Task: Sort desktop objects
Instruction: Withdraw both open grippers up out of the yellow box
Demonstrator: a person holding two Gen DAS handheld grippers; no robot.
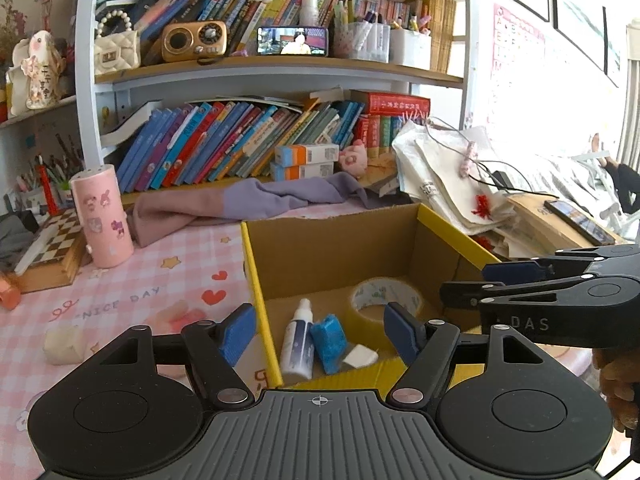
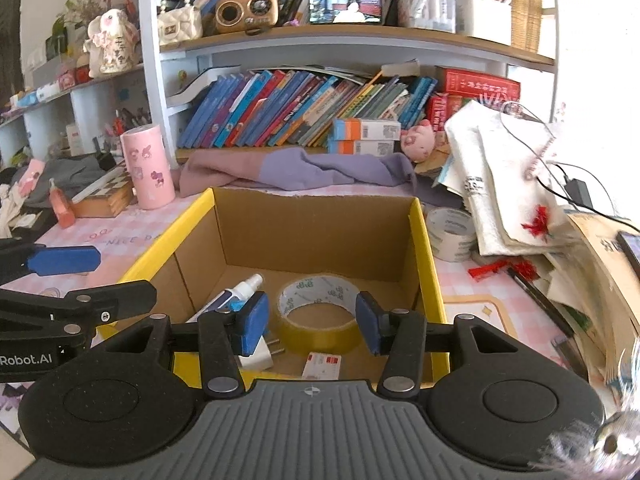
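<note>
Tongs (image 2: 308, 322) gaping, white plug (image 2: 260, 354) half hidden behind them

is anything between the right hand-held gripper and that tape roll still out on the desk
Yes: the right hand-held gripper is over the cardboard box, and its yellow-edged right wall stands between it and the white tape roll outside.

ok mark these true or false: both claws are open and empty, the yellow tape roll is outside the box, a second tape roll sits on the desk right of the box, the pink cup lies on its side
1. Both the left claw and right claw are open and empty: true.
2. The yellow tape roll is outside the box: false, it lies inside.
3. A white tape roll sits on the desk right of the box: true.
4. The pink cup lies on its side: false, it stands upright.
</note>
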